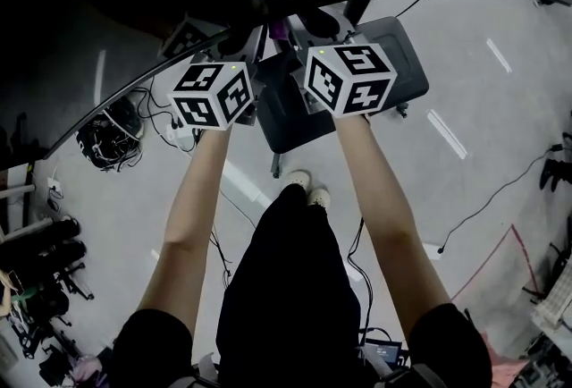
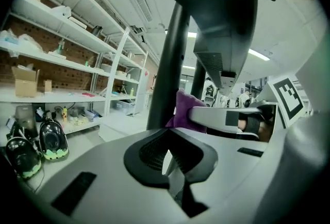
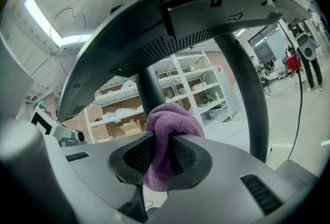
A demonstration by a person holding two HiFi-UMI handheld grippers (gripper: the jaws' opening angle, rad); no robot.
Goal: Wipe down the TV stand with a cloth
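My right gripper is shut on a purple cloth, which bunches up above the jaws. The cloth sits close to the black upright pole of the TV stand, under the back of the curved screen. A second pole rises at the right. My left gripper is shut with nothing in it, next to the same black pole. From there I see the purple cloth and the right gripper's finger. In the head view both marker cubes hover over the stand's dark base.
White shelving with boxes stands at the left, with two helmets on the floor beneath. Cables lie coiled on the grey floor. Dark gear is piled at the left. The person's shoes stand just before the base.
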